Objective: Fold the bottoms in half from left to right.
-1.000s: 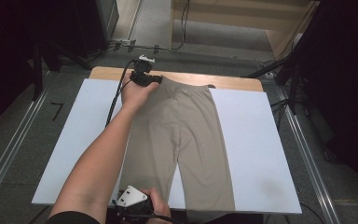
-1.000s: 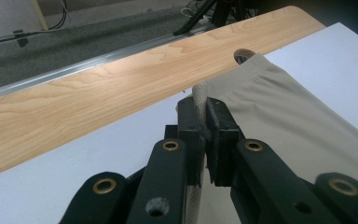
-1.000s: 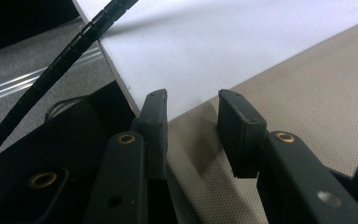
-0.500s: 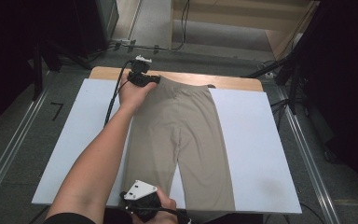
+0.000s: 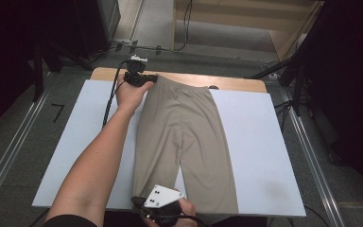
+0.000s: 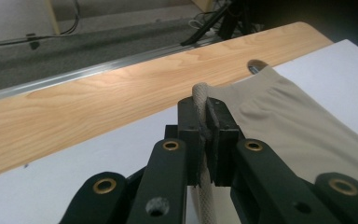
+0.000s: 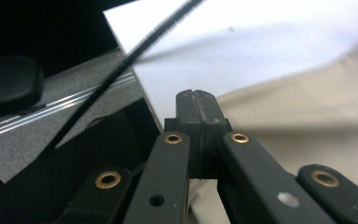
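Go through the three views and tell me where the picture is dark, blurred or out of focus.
High view: the edges fall into black, while the white sheet and the shorts are evenly lit. Left gripper view: sharp on the waistband pinched in the left gripper, with the nearest metal soft. Right gripper view: the shorts are smeared behind the right gripper, and the left side is dark.

Left gripper [image 6: 205,119]: black body; two black jaws with flat rectangular tips. Each jaw arm carries brass-coloured rivets, one near the tip and one lower down; a dark hole sits on each inner arm. A black cable [image 5: 111,101] trails from the housing along the forearm.

Right gripper [image 7: 198,112]: same black two-jaw build, brass-coloured rivets in matching places, a pale spot on one arm. A grey three-cornered plate [image 5: 161,196] with small dark holes tops it; a black cable leaves its base.

Left arm [image 5: 92,165]: bare forearm; dark sleeve edge at the upper arm.
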Tool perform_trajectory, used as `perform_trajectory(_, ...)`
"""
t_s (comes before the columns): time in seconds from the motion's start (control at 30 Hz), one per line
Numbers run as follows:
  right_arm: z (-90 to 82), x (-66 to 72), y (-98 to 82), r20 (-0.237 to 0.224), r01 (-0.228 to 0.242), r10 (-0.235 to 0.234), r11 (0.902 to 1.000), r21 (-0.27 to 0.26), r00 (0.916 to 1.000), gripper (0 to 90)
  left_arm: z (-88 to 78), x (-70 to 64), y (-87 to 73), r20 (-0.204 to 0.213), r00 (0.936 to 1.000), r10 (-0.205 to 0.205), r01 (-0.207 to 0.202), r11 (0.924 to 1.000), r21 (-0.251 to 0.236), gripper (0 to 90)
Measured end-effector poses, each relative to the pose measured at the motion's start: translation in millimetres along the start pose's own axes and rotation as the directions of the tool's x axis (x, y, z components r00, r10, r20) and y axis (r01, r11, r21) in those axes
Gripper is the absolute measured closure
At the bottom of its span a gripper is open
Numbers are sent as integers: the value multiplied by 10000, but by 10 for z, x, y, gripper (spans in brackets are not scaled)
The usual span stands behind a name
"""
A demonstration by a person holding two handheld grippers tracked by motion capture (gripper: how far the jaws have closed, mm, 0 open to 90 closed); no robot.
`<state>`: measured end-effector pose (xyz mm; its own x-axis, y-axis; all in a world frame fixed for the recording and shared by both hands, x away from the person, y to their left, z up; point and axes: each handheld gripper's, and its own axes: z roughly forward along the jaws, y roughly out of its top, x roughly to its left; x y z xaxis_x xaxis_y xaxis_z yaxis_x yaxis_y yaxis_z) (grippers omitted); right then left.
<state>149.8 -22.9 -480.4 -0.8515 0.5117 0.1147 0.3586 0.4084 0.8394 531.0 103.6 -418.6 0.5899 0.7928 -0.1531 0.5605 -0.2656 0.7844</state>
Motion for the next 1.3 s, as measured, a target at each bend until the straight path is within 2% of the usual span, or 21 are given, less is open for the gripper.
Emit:
perform_trajectory(0.07,62,53,79,-397,161,-164,9998,-87,9991,890,-47,46,-12,39,10000,14,-14,10000,-78,867)
perform_trajectory(0.17,134,129,192,-731,336,-354,9991,-251,9967,890,-159,142,-8,-398,9990,207,-211,9997,-75,870)
perform_trajectory(0.2,134,129,192,-731,336,-354,9991,-251,9967,890,-159,142,-8,-398,9990,207,-211,9997,-75,870)
perform_trajectory(0.23,165,190,279,-843,532,-561,9979,-359,9949,890,-251,248,-1,-607,9982,0,-9,9999,-141,870)
perform_trajectory(0.37,208,264,411,-964,867,-919,9946,-572,9911,890,-447,491,-13,-1207,9918,-431,401,9988,-275,870)
perform_trajectory(0.4,217,280,434,-1008,906,-963,9941,-604,9902,890,-447,491,-13,-1207,9918,-431,401,9988,-275,870)
perform_trajectory(0.47,221,304,444,-1019,1076,-1132,9924,-592,9883,890,-525,599,-79,-1376,9887,-587,592,9982,-8,869)
perform_trajectory(0.53,201,294,411,-1023,1134,-1186,9921,-545,9877,890,-538,613,-129,-1251,9902,-626,646,9978,118,868)
perform_trajectory(0.63,142,254,338,-964,1068,-1113,9930,-505,9891,890,-535,595,-161,-1018,9921,-737,761,9969,198,866)
perform_trajectory(0.67,51,193,243,-923,775,-819,9957,-508,9924,890,-511,543,-168,-734,9935,-865,885,9958,252,866)
perform_trajectory(0.73,-6,167,195,-817,741,-779,9961,-482,9936,890,-492,504,-161,-569,9937,-970,990,9946,325,865)
perform_trajectory(0.77,-143,122,92,-446,808,-829,9956,-477,9956,889,-449,411,-142,-289,9941,-1049,1059,9936,381,865)
perform_trajectory(0.8,-193,106,60,-346,763,-780,9959,-482,9964,890,-449,411,-142,-289,9941,-1049,1059,9936,381,865)
perform_trajectory(0.87,-323,60,-18,-24,712,-714,9962,-504,9974,889,-397,311,-118,-58,9939,-1099,1100,9928,472,865)
perform_trajectory(0.9,-402,30,-63,164,716,-708,9960,-534,9974,889,-339,221,-97,168,9929,-1175,1165,9918,524,865)
perform_trajectory(1.03,-650,-54,-244,732,528,-484,9969,-590,9961,889,-230,73,-55,224,9931,-1153,1139,9918,582,865)
perform_trajectory(1.07,-732,-83,-319,1004,501,-442,9971,-576,9940,889,-212,55,-48,226,9929,-1171,1157,9916,572,865)
perform_trajectory(1.2,-954,-197,-525,1541,178,-107,9988,-452,9880,889,-132,-9,-19,114,9913,-1309,1302,9901,516,865)
perform_trajectory(1.3,-1105,-287,-680,1973,-187,257,9991,-371,9800,889,-68,-53,2,32,9910,-1335,1331,9897,524,865)
